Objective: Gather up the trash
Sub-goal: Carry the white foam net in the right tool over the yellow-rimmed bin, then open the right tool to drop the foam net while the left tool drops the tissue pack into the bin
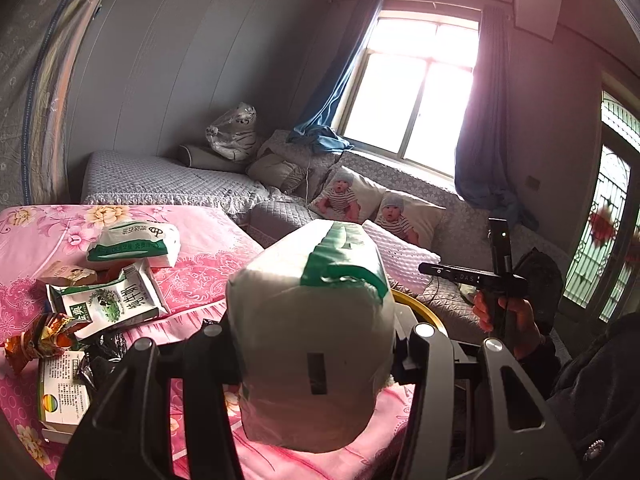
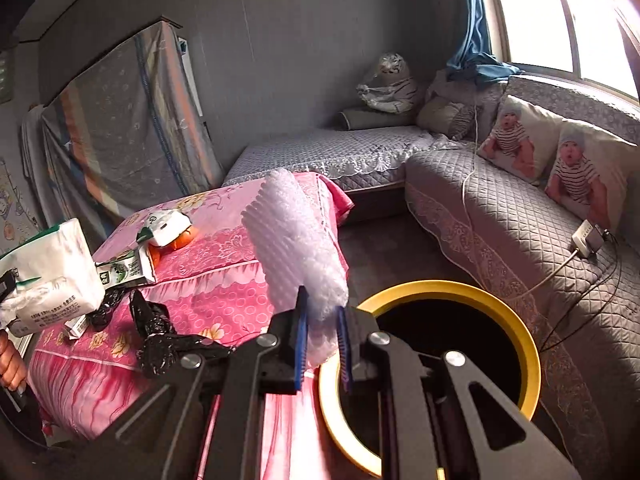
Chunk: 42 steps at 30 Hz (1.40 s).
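Trash items, counted. One white-and-green soft tissue pack (image 1: 312, 336), clamped in the left gripper (image 1: 316, 364) above the pink floral worktop (image 1: 208, 248). One white bubble-wrap sheet (image 2: 296, 248), pinched in the right gripper (image 2: 323, 348) beside one yellow-rimmed round bin (image 2: 516, 320). On the worktop: one second tissue pack (image 1: 134, 242), one green-and-white milk carton (image 1: 106, 306), one crumpled black plastic bag (image 2: 160, 332).

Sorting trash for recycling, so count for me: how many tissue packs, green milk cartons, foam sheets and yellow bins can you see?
Tissue packs: 2
Green milk cartons: 1
Foam sheets: 1
Yellow bins: 1
Total: 5
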Each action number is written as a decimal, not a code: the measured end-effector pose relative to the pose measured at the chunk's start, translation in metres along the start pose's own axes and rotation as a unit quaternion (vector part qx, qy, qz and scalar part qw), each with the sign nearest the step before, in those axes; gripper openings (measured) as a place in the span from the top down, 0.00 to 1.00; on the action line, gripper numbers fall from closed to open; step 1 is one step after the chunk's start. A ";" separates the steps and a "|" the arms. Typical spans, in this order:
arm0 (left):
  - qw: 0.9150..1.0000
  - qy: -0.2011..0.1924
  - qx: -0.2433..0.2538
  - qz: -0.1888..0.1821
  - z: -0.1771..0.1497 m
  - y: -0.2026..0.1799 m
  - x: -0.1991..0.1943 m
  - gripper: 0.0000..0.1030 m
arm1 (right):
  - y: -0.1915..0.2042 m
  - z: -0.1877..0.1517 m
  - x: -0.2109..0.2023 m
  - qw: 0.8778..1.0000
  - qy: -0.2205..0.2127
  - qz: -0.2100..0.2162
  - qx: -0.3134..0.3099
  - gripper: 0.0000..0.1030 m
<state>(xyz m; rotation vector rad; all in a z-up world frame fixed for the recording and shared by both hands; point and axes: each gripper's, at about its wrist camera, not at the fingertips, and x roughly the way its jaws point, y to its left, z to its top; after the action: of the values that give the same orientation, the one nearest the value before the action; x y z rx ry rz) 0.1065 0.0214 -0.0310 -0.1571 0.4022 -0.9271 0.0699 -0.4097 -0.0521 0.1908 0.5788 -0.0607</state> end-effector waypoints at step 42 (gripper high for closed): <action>0.966 0.234 0.044 -0.098 -0.001 -0.120 0.347 0.54 | -0.140 -0.085 0.029 0.976 0.079 -0.151 0.138 0.88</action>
<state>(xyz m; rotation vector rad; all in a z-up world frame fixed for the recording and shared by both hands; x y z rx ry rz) 0.2017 -0.3289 -0.0892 0.1102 0.7916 -1.1779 0.0328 -0.5300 -0.1604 0.3792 0.7553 -0.4265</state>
